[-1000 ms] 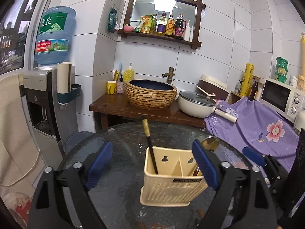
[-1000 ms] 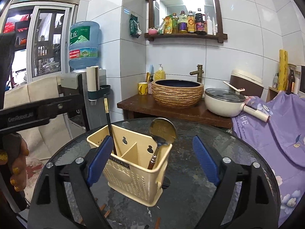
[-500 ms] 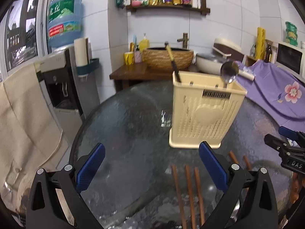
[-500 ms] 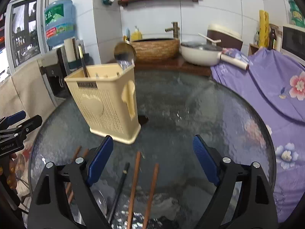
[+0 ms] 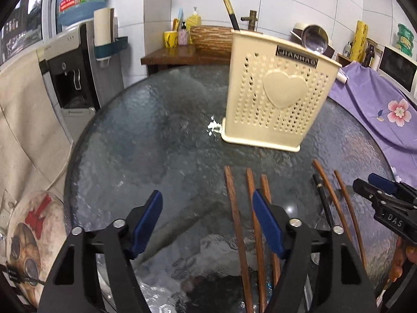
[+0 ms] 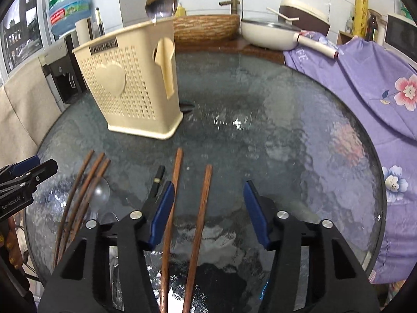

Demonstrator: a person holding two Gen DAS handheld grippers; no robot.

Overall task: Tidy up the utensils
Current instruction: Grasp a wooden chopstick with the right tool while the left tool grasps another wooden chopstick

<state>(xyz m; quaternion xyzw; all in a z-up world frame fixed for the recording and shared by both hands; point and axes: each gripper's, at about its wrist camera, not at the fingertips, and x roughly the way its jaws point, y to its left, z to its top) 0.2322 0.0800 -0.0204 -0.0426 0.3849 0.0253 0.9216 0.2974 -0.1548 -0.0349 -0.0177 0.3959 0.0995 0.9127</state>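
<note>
One cream plastic utensil holder (image 5: 276, 88) stands upright on the round counter (image 5: 146, 140) of dark, pebbled glass, at about 1 o'clock from the left claw (image 5: 207, 224) and 11 o'clock from the right claw (image 6: 208, 212). Its walls are pierced with small heart-shaped holes, with one raised heart on the front and a nameplate above. Two utensils stand in it: one black chopstick (image 5: 230, 13) with a gold band, and one polished steel ladle (image 5: 314, 39) with a round bowl.

Five brown wooden chopsticks lie loose on the glass: three (image 5: 235, 221) in a near-parallel group by the left claw, and two (image 6: 200, 216) by the right claw. One more black chopstick (image 6: 157, 180) lies between the groups, and one steel spoon (image 6: 100, 193) rests beside the group of three.

Both claws have blue-padded fingers and have just been narrowing; each is parted about halfway and grips nothing. One wooden chopstick of the pair lies in the gap of the right claw, untouched by the pads. The left claw's gap shows bare glass.
</note>
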